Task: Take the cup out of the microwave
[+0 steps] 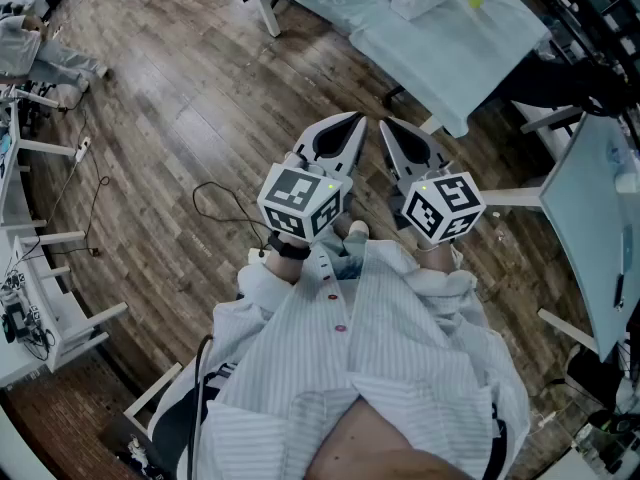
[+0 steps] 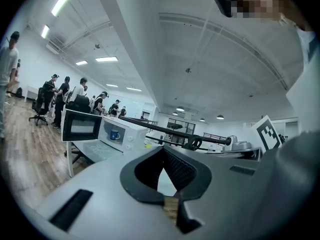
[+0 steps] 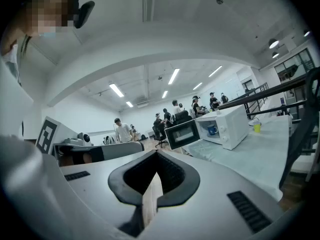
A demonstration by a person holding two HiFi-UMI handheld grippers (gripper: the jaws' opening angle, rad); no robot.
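Observation:
A white microwave (image 2: 116,132) stands on a table with its door (image 2: 80,125) swung open to the left. Inside it sits a blue cup (image 2: 114,134). The right gripper view shows the same microwave (image 3: 227,128), its open door (image 3: 182,133) and the cup (image 3: 212,130). Both grippers are far from the microwave, held side by side close to the person's chest. My left gripper (image 1: 356,120) is shut with nothing in it, its tips (image 2: 162,150) meeting. My right gripper (image 1: 384,124) is also shut and empty, its jaws (image 3: 156,155) closed in a line.
The table (image 1: 450,48) wears a pale cloth and stands ahead on the right; a yellow cup (image 3: 256,127) sits on it. A black cable (image 1: 225,208) lies on the wooden floor. White desks line the left. Several people (image 2: 62,96) and office chairs stand beyond the microwave.

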